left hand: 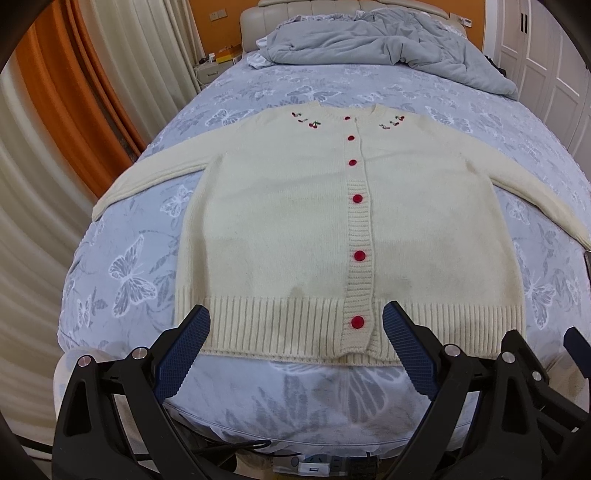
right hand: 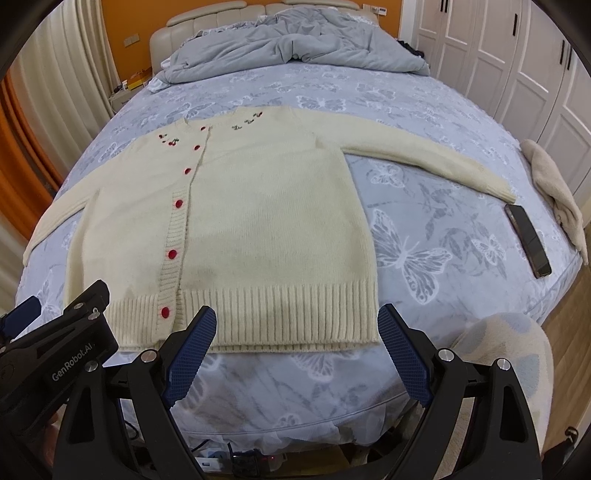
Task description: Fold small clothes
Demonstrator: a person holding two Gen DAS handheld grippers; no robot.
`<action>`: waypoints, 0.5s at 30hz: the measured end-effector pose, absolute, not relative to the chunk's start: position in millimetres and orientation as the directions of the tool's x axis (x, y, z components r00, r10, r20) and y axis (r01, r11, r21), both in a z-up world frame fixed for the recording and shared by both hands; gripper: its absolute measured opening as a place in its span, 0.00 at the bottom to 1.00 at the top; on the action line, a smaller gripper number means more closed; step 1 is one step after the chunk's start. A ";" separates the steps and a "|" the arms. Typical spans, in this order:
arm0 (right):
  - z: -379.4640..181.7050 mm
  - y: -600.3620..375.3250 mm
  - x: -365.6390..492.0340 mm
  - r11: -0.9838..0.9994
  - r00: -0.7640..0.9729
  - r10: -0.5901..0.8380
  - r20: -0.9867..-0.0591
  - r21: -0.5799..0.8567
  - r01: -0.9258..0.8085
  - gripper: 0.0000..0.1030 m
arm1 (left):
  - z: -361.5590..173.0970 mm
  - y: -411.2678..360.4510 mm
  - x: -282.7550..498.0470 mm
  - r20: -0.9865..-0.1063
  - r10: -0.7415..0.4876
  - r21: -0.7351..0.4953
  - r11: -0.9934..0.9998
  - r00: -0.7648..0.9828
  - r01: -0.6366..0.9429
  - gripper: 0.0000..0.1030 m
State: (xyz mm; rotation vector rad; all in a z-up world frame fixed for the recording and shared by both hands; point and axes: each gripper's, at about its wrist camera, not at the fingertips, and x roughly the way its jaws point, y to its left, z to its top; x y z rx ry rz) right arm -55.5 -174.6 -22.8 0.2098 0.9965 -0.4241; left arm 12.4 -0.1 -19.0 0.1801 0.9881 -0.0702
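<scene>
Both our claws, left claw [left hand: 295, 325] and right claw [right hand: 297, 325], hang wide, empty, at the bed's [left hand: 295, 88] foot edge; the soft, light cardigan [left hand: 295, 221] looks best pinched at its ribbed hem corners.

Butterfly-print bed [right hand: 424, 206], grey duvet [right hand: 295, 51], phone [right hand: 527, 240]

Soft, fuzzy cream knit on the cardigan [left hand: 280, 221], ribbed along hem and button band, with matt red buttons [left hand: 357, 322]. Under the cardigan, smooth printed cotton bedsheet [left hand: 147, 258]; beyond its collar, rumpled grey quilted duvet [left hand: 388, 40] and padded leather-look headboard [right hand: 207, 22]. Right of its sleeve, glossy black phone [right hand: 527, 240]. Near its hem, textured blue rubbery pads [left hand: 183, 354] on matt black plastic.
</scene>
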 end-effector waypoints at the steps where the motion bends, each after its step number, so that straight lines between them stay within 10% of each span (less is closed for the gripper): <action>1: -25.2 -176.5 -54.2 0.902 0.468 -0.237 -0.851 -0.014 0.432 0.85 | -21.0 -1.3 14.9 -0.840 0.022 0.117 0.983 0.543 0.142 0.90; 15: -54.7 -432.4 8.5 0.692 0.469 -0.158 -0.869 0.242 0.681 0.85 | -47.2 -15.8 77.5 -0.902 0.020 0.055 0.996 0.431 0.068 0.92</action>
